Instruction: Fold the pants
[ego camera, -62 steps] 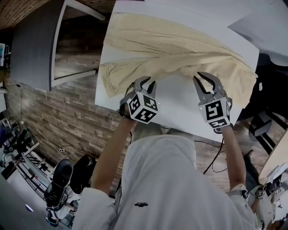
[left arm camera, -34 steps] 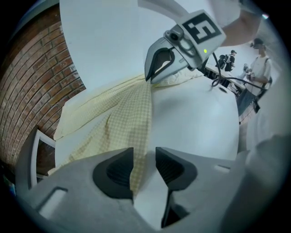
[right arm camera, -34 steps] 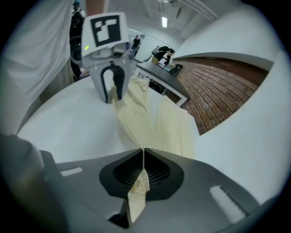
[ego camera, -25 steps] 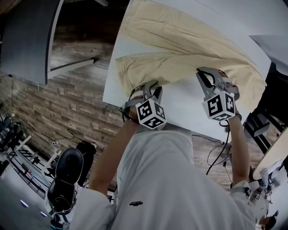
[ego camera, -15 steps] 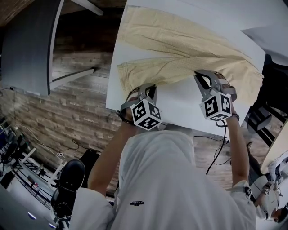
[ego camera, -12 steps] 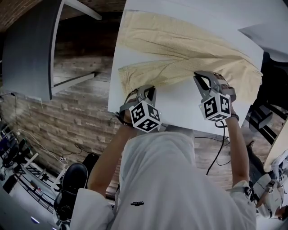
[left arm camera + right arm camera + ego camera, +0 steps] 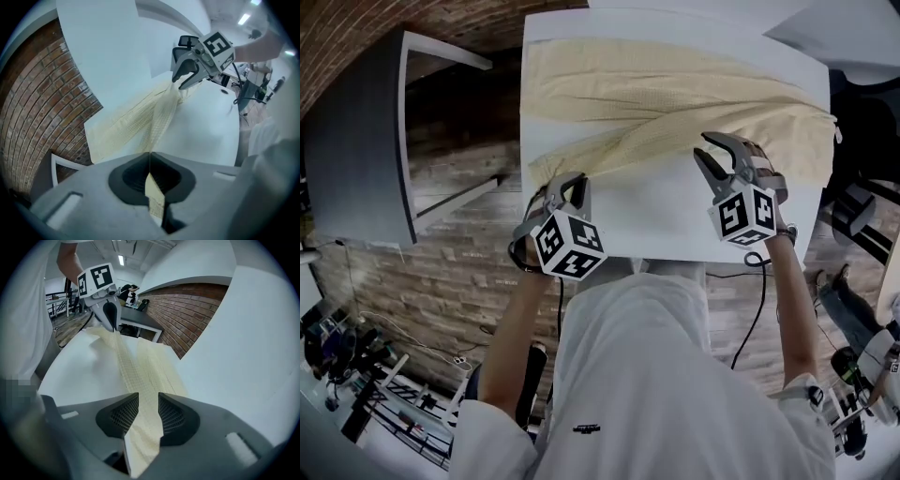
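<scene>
**Left hem raised, right jaws let go**

Compared with half a second ago, the near leg of the pants point(image 7: 675, 89) is lifted off the counter point(image 7: 666, 220) at its hem and pulled into a taut, narrow ridge. The right jaws, clenched back then, have just been opening.

The pale yellow pants lie across the far half of the white counter. One leg is flat along the far edge, and the waist end reaches the counter's right edge. The near leg runs as a raised fold from the left gripper point(image 7: 566, 186) to the right gripper point(image 7: 703, 147).

The left jaws are clenched on the hem, with a strip of cloth pinched between the pads. The right jaws stand apart, and the fabric passes loosely through the gap near the crotch.

Beyond the counter's left edge are a brick-patterned floor point(image 7: 441, 272) and a grey desk point(image 7: 356, 159).
</scene>
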